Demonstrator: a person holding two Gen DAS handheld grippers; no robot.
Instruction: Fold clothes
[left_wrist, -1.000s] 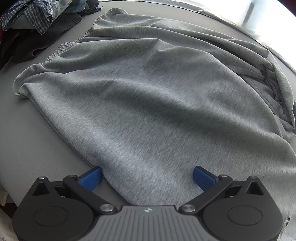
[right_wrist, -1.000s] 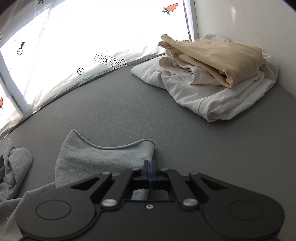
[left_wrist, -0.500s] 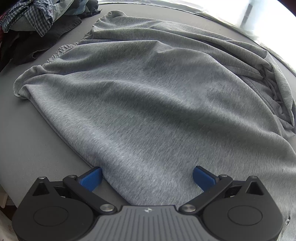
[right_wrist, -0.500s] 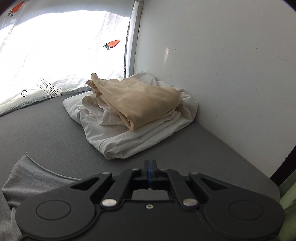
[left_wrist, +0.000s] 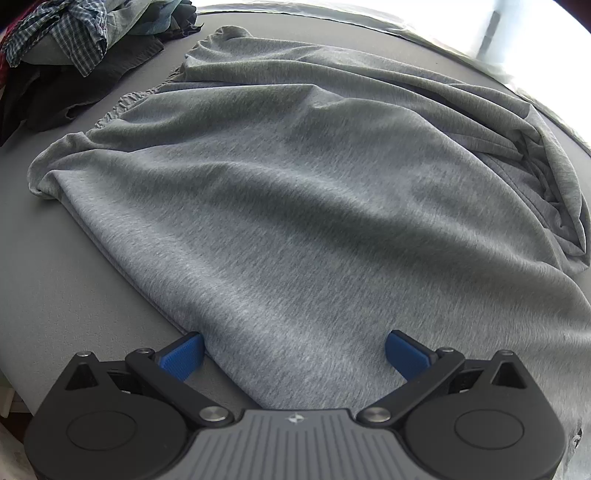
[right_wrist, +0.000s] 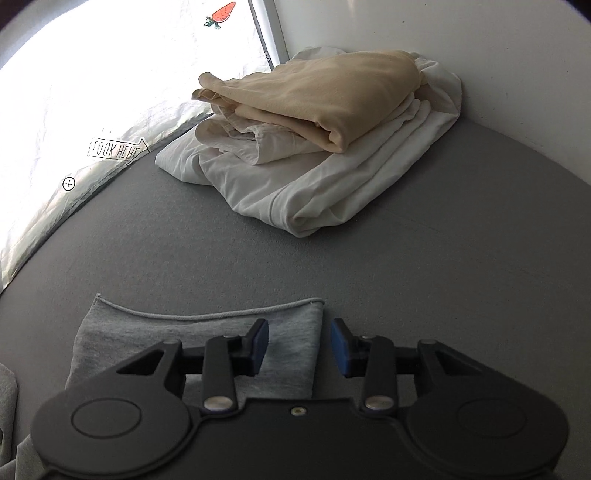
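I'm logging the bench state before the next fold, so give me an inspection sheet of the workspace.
Surface: grey padded top, bare between the garments.
Job's things: grey garment spread out and creased; folded pile, tan piece on white pieces.
Clutter: unfolded heap with a plaid shirt at the far corner.
Grippers: left tool open over the grey hem; right tool opening, pads off the grey cloth.
Cables: nothing seen.
Surroundings: white wall, bright printed curtain.

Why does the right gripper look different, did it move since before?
Yes. The right gripper swung back leftward: the folded beige and white clothes pile shifted rightward again, and its jaws are opening over the grey sleeve.
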